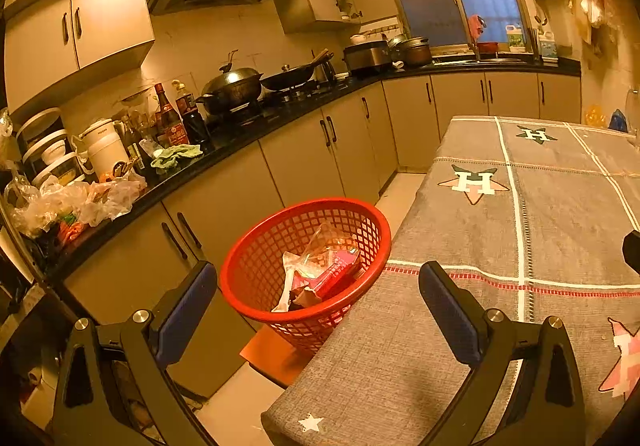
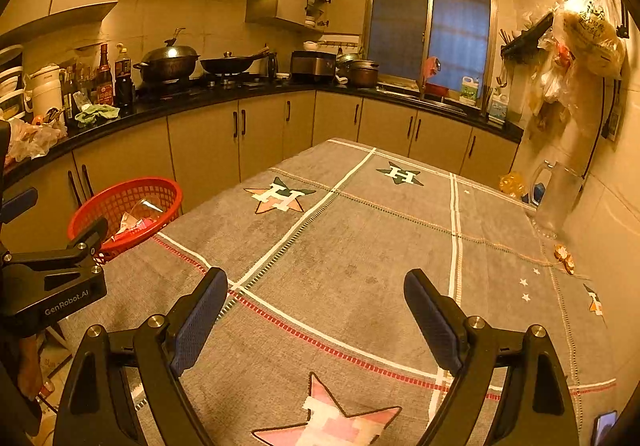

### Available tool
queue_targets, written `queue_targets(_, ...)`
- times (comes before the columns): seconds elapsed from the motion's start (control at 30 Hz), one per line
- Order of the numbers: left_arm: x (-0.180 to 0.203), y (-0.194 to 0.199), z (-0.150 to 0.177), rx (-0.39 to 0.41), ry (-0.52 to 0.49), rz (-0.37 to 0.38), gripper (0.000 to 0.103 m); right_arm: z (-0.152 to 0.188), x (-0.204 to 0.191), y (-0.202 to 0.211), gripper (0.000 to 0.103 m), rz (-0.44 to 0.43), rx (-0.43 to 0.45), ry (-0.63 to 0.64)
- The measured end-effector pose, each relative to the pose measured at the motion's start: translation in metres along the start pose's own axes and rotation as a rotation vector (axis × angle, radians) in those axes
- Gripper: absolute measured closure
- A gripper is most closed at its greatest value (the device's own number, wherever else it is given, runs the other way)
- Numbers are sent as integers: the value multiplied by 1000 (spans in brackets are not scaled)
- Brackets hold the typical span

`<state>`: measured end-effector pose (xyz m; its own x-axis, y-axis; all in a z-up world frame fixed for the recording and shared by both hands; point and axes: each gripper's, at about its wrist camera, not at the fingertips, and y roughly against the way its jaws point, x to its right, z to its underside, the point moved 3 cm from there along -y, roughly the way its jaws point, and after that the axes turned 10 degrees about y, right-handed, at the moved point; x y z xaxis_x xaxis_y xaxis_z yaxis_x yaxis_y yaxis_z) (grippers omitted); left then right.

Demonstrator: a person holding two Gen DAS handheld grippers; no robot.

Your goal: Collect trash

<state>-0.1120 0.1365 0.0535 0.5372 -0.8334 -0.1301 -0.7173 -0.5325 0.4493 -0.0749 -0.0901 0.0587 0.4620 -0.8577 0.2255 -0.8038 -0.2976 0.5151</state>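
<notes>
Trash (image 2: 565,258), a small crumpled wrapper, lies near the table's (image 2: 360,246) right edge, ahead and right of my right gripper (image 2: 316,320), the nearer one, both grippers released and empty.

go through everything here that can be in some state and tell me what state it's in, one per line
Left gripper: open, empty.
Right gripper: open, empty.
Basket: upright beside the table, wrappers inside.
Wrappers: in the basket.
Tablecloth: spread flat.
Wok: on the stove, lid on.
Pitcher: upright on the table; contents unclear.
Window: looks shut.
</notes>
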Motion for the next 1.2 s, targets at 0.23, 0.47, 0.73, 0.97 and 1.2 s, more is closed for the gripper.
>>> queue_targets(0.23,0,0,0,0,1,1,2,0,0,0,10,0,-1,0)
queue_targets(0.47,-1,0,0,-2,0,2,2,0,-2,1,10,0,-2,2)
queue_targets(0.73,-1,0,0,-3,0,3,2,2,-3,1,10,-4,-6,2)
queue_targets(0.97,-1,1,0,-2,0,2,2,2,-3,0,10,-2,-11,3)
queue_targets(1.2,-1,0,0,-2,1,3,2,3,-3,-1,10,-2,-13,3)
